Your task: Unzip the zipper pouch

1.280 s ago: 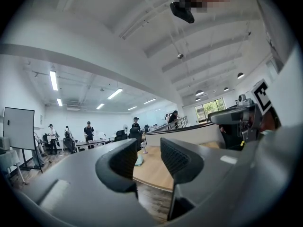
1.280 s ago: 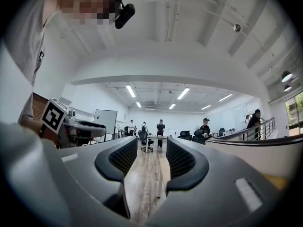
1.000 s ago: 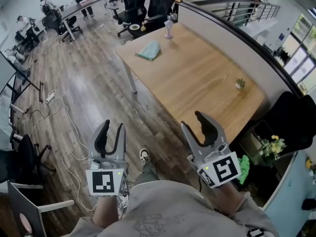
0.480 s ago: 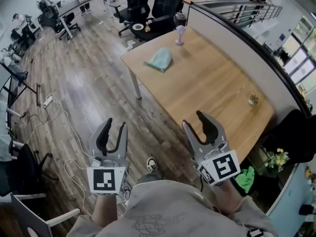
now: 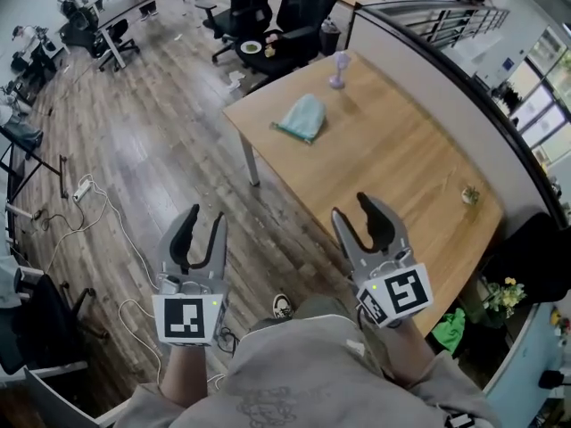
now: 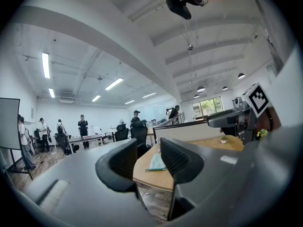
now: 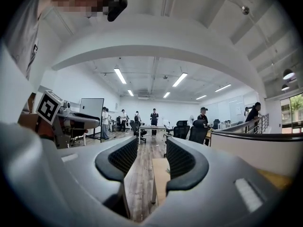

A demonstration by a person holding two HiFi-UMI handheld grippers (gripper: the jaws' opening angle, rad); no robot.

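Stage: judged not begun; neither tool touches the pouch.
Pouch: a pale teal pouch point(image 5: 302, 117) lies flat on the wooden table point(image 5: 393, 168), near the table's upper left corner, in the upper middle of the head view. In the left gripper view it shows small in the gap between the jaws, far beyond them.
Zipper: too small to tell whether it is closed or where the pull sits.
Left gripper point(image 5: 205, 219): lower left of the head view, held over the wooden floor point(image 5: 161, 150). Its jaws stand apart with nothing between them.
Right gripper point(image 5: 350, 210): lower middle of the head view, tips overlapping the table's lower edge in the picture. Its jaws stand apart and hold nothing; its own view looks past a table edge and along the floor.
Separation: both grippers are well apart from the pouch.
Other items on table: a small purple thing point(image 5: 338, 68) stands just above the pouch, and a small plant point(image 5: 470, 194) stands at the right side.
Surroundings: black office chairs point(image 5: 299, 12) at the top of the frame, cables point(image 5: 89, 185) on the floor at left.
Done: nothing, as far as the pictures show.
Left: the whole task. Judged sequence is to close in on the table, steady the pouch with one gripper, take the pull with the other, and draw it along.
Concern: the flat, soft pouch may slide or bunch unless it is pinned first.
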